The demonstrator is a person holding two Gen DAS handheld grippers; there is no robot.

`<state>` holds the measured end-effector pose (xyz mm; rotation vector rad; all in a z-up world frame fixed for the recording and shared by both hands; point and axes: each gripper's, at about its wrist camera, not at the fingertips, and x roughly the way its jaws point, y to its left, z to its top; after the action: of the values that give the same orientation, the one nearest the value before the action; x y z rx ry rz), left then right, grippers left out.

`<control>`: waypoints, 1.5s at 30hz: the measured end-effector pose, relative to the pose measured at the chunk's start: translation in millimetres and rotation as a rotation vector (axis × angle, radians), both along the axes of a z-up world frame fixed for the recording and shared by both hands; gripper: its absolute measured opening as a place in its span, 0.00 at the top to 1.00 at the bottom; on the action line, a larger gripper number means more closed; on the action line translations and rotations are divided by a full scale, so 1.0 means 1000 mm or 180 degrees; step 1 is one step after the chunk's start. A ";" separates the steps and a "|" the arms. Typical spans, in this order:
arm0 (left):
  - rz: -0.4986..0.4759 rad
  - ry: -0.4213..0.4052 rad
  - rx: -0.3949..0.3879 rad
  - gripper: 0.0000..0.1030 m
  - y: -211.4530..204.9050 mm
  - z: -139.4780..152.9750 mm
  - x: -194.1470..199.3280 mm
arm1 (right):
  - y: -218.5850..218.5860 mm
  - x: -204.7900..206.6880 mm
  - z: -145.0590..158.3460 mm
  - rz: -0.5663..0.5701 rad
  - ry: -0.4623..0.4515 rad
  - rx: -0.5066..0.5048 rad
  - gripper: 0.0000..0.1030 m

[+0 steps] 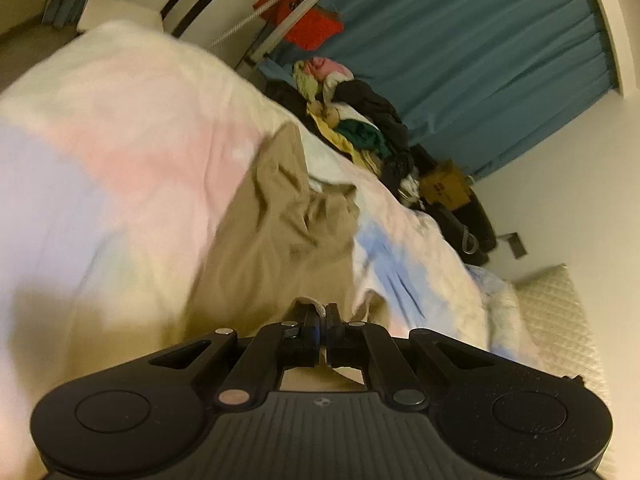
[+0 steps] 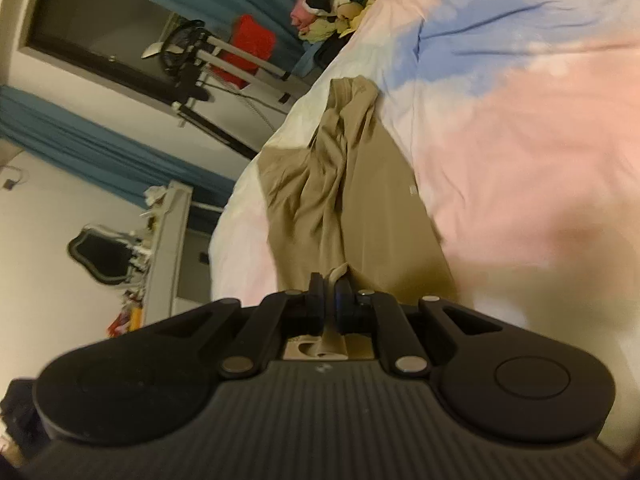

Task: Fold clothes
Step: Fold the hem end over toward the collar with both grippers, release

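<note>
Left wrist view: the tan pants [image 1: 276, 216] lie crumpled on the pastel bedspread [image 1: 120, 128]. The bed's far edge runs beside a pile of clothes [image 1: 356, 120] in front of a blue curtain [image 1: 480, 60]. To the left of the pants the bedspread is wide and flat. The left gripper [image 1: 323, 312] is low over the bed, tilted, with its fingers squeezed together on a bit of the pants.

Right wrist view: the pants [image 2: 352, 184] stretch away toward the bed's edge, near a metal stand [image 2: 208, 64]. To the right is lots of bare bedspread [image 2: 520, 120]. The right gripper [image 2: 331, 282] is tipped sideways, its fingers pinched on a fold of the pants.
</note>
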<state>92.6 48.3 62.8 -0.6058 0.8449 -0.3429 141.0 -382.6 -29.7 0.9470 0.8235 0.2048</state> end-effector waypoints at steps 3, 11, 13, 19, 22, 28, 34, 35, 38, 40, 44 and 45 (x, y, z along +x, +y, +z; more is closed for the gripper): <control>-0.0023 -0.0087 0.0283 0.98 -0.017 -0.013 0.051 | 0.002 0.050 -0.016 -0.0046 0.0095 -0.0055 0.92; -0.0002 -0.0010 0.0612 0.98 -0.040 -0.084 0.169 | -0.002 0.150 -0.093 -0.0184 0.0376 0.0036 0.91; -0.0003 0.0043 0.0643 0.98 -0.043 -0.101 0.185 | 0.001 0.159 -0.106 -0.0169 0.0415 0.0024 0.91; -0.0112 -0.0083 0.0771 0.92 -0.047 -0.113 0.188 | 0.007 0.166 -0.116 -0.0040 0.0386 -0.0153 0.90; -0.0163 -0.0247 0.0915 0.61 -0.054 -0.097 0.167 | 0.010 0.155 -0.097 0.0019 0.0264 -0.0256 0.89; -0.0269 -0.0569 0.1160 0.27 -0.071 -0.053 0.111 | 0.020 0.115 -0.044 -0.0003 -0.0041 -0.0643 0.27; -0.0285 -0.0874 0.1378 0.10 -0.084 -0.008 0.046 | 0.040 0.062 0.016 0.0173 -0.0412 -0.1082 0.27; -0.0270 -0.0923 0.1407 0.08 -0.085 -0.001 0.034 | 0.046 0.051 0.026 0.0202 -0.0501 -0.1208 0.27; -0.0226 -0.1095 0.1477 0.03 -0.087 0.014 -0.002 | 0.060 0.022 0.046 0.0250 -0.0728 -0.1504 0.27; -0.0188 -0.1162 0.1495 0.02 -0.086 0.019 -0.023 | 0.069 0.002 0.055 0.0267 -0.0884 -0.1656 0.27; -0.0085 -0.1344 0.1493 0.00 -0.077 0.021 -0.060 | 0.083 -0.034 0.062 0.0195 -0.1188 -0.1901 0.27; -0.0046 -0.1395 0.1500 0.00 -0.075 0.020 -0.067 | 0.087 -0.042 0.063 0.0173 -0.1264 -0.1964 0.27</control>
<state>25.1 -26.4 82.5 -0.0761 0.4799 -0.2629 98.9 -295.5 32.9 0.2865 0.4937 0.1634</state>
